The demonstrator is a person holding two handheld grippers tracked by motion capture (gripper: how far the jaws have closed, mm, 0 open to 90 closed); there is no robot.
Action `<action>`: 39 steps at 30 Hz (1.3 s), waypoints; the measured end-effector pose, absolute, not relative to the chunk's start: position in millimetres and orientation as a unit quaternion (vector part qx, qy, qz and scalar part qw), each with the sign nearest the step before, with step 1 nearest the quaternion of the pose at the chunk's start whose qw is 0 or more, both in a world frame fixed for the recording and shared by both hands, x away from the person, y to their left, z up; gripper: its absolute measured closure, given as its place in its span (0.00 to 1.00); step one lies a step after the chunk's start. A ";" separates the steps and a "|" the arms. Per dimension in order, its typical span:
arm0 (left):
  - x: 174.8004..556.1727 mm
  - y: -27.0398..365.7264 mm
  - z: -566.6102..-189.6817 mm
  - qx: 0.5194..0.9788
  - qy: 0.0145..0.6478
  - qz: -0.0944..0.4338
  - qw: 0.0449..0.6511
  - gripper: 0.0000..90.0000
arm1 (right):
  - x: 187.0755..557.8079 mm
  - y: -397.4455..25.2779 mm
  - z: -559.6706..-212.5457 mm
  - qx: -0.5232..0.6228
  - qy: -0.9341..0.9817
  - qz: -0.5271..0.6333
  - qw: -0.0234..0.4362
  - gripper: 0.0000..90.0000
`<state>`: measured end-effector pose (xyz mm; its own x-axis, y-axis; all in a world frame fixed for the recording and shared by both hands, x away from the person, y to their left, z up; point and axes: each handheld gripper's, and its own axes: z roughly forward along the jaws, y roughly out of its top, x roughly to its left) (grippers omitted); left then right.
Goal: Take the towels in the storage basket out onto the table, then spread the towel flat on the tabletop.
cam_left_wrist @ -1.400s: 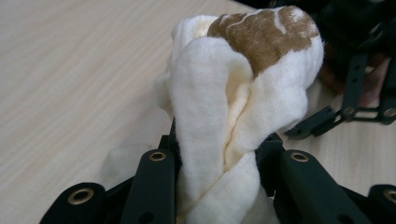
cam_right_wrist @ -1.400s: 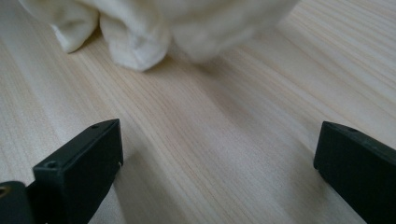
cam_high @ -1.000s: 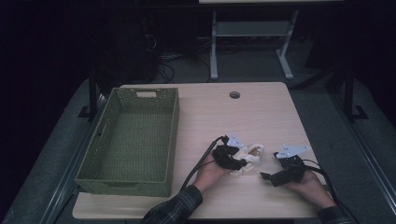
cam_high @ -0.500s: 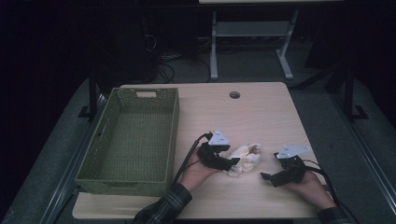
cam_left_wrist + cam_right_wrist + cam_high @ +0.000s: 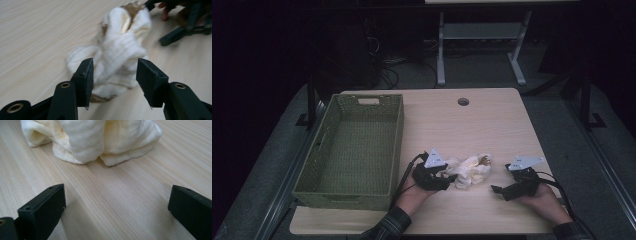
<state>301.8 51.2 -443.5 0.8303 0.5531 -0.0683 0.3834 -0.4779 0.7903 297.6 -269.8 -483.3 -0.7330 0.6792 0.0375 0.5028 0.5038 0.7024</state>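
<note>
Two grippers work near the front edge of the table (image 5: pixel 492 125). The left gripper (image 5: pixel 113 83) has its jaws spread apart with the near end of the cream cloth (image 5: pixel 120 53) sitting between them, unpinched; half a second ago it sat at much the same spot, and a second ago it was a little farther right, over the cloth. The right gripper (image 5: pixel 116 210) is released too, its jaws standing wide over bare wood just short of the cloth, and it has hardly shifted across the three moments.

In the high view the left gripper (image 5: pixel 446 179) touches the cloth's left end, while the right gripper (image 5: pixel 498 189) lies just beside its right end, apart from it. The cloth (image 5: pixel 469 171) is a crumpled, ribbed, off-white bundle, folded over itself in soft rolls, with a brownish patch at its far tip and yellowish tints in the folds. It lies on the table between the two grippers, right of the green woven basket (image 5: pixel 319 165), which stands along the table's left side. A round hole (image 5: pixel 463 101) shows near the table's far edge.
</note>
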 end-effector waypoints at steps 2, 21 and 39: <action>306.6 52.0 -448.8 0.855 0.276 0.097 0.429 0.53 | 297.7 -269.8 -483.3 0.344 0.859 0.360 0.123 0.01; 315.1 53.9 -445.3 0.843 0.286 0.085 0.448 0.96 | 293.7 -274.4 -475.2 0.321 0.862 0.372 0.126 0.47; 320.8 57.9 -448.2 0.831 0.324 0.079 0.446 0.96 | 314.9 -261.2 -472.1 0.317 0.860 0.389 0.093 0.69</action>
